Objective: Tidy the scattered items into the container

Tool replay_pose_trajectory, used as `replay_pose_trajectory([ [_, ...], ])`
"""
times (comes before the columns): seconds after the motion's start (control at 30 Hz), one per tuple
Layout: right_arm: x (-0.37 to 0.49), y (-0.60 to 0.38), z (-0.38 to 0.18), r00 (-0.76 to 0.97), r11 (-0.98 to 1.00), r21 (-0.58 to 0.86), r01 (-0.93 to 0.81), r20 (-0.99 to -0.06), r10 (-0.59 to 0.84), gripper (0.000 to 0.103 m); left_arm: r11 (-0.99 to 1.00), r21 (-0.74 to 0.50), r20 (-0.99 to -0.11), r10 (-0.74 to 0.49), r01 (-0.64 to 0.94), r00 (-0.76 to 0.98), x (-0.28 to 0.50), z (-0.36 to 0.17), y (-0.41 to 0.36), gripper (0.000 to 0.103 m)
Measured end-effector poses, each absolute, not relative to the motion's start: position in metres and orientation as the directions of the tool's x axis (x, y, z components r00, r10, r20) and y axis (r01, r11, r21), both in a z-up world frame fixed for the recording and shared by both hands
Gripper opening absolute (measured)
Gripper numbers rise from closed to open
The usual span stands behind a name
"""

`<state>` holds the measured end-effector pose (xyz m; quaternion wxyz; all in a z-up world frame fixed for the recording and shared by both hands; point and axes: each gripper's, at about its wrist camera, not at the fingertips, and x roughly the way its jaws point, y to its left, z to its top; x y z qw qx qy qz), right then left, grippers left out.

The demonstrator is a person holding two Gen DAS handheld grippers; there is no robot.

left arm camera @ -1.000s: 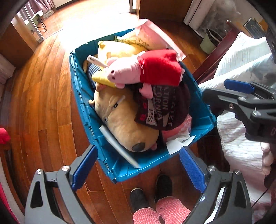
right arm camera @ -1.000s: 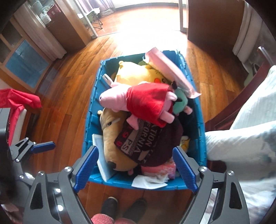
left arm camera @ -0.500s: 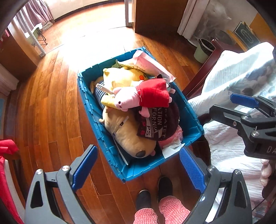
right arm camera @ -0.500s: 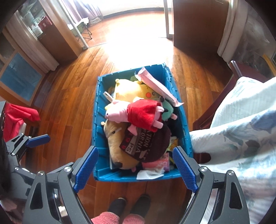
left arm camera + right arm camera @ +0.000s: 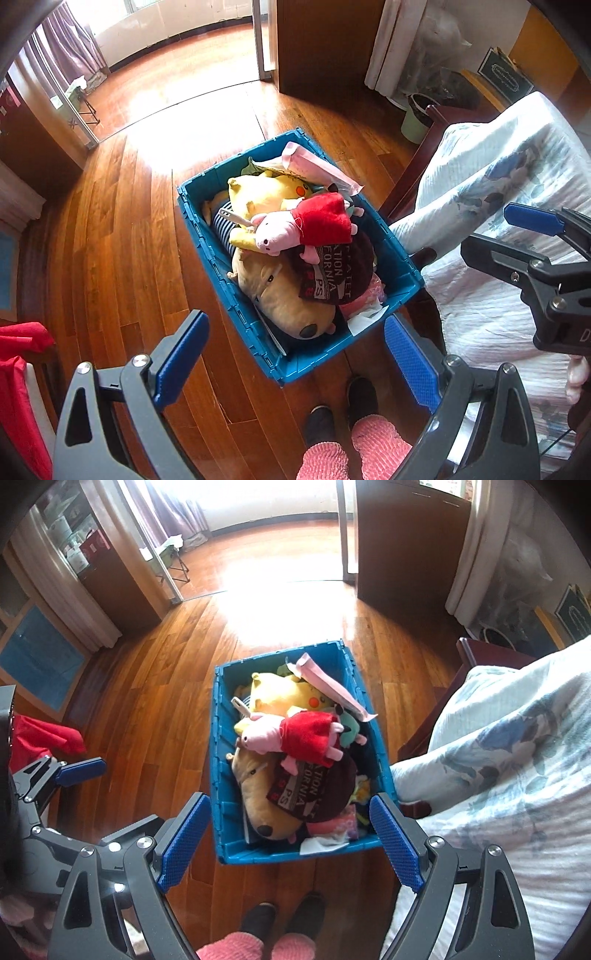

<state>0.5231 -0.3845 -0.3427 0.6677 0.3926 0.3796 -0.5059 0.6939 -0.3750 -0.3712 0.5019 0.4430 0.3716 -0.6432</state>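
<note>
Left gripper (image 5: pixel 295 354): fingers spread wide, nothing between the blue pads (image 5: pixel 183 354); held high above the floor, looking down, so the whole crate fits in the gap. Right gripper (image 5: pixel 290 843): likewise released and empty, hanging over the crate's near end at lower centre. Crate (image 5: pixel 218 760): blue, on wood floor (image 5: pixel 147 701), centre of both views, just beside the bed (image 5: pixel 498 757) at right, presumably so things can be dropped in from there. Contents, heaped to the rim: pig plush (image 5: pixel 291 736) in red dress on top, lying across a dark printed cloth (image 5: pixel 314 786); tan dog plush (image 5: pixel 258 794) along the left wall; yellow plush (image 5: pixel 280 694) at the far end; pink packet (image 5: pixel 332 686) leaning out over the right rim. Red cloth (image 5: pixel 44 734): left edge, outside the crate, possibly not yet tidied. Task appears nearly complete.
</note>
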Motion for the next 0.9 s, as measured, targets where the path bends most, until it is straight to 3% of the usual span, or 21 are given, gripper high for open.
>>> replay_pose_trajectory([
  [0.4,0.504,-0.355,-0.284,0.145,0.087,0.118,0.989,-0.879,-0.454,0.089,-0.302,0.000,-0.919,-0.376,0.953,-0.119,0.677,-0.311,-0.367,0.097],
  [0.9,0.417,-0.268,-0.206,-0.018,-0.185,0.092,0.978,-0.855,-0.518,0.090,-0.542,0.018,-0.879,-0.409,0.840,-0.245,0.570,-0.220,-0.332,0.097],
])
